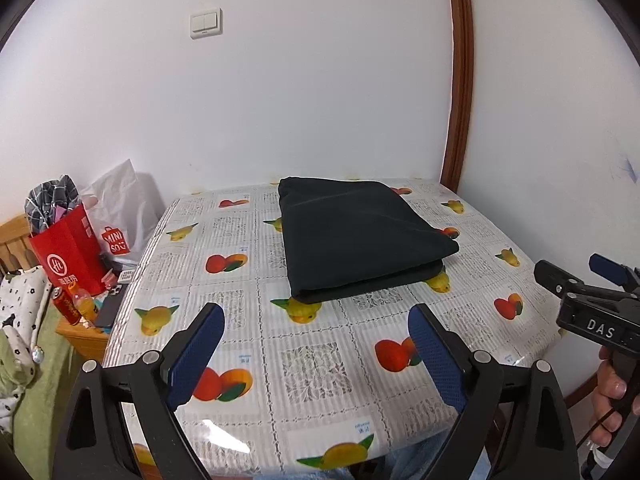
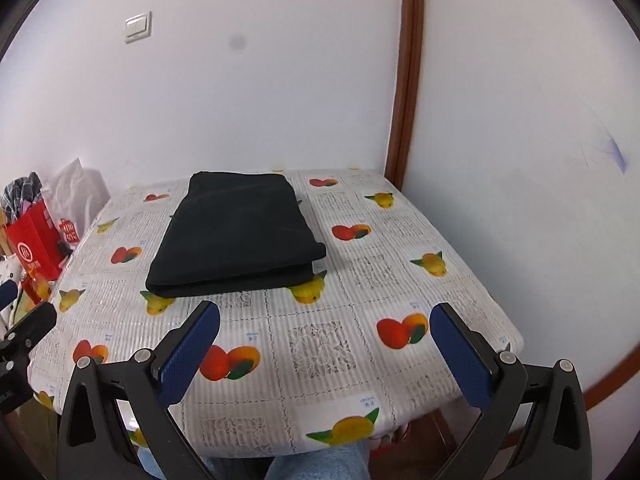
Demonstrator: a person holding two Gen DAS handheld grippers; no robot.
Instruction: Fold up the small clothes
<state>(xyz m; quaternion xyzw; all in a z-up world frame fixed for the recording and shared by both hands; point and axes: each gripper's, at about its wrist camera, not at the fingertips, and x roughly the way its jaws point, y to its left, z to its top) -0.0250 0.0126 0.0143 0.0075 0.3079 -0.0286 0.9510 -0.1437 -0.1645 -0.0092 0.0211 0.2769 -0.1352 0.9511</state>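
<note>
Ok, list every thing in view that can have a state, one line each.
black garment: folded into a flat rectangle, lying on the table, touched by neither claw.
left claw: open, empty, short of the garment.
right claw: open, empty, short of the garment.
tablecloth: spread flat over the table.
red bag: upright beside the table, checked cloth sticking out the top.
wall switch: position too small to tell.

The dark folded garment [image 1: 360,236] hides part of the table [image 1: 248,336] cloth under it. The table's near edge is cut off behind the gripper fingers. The red bag [image 1: 68,252] hides its contents partly.
</note>
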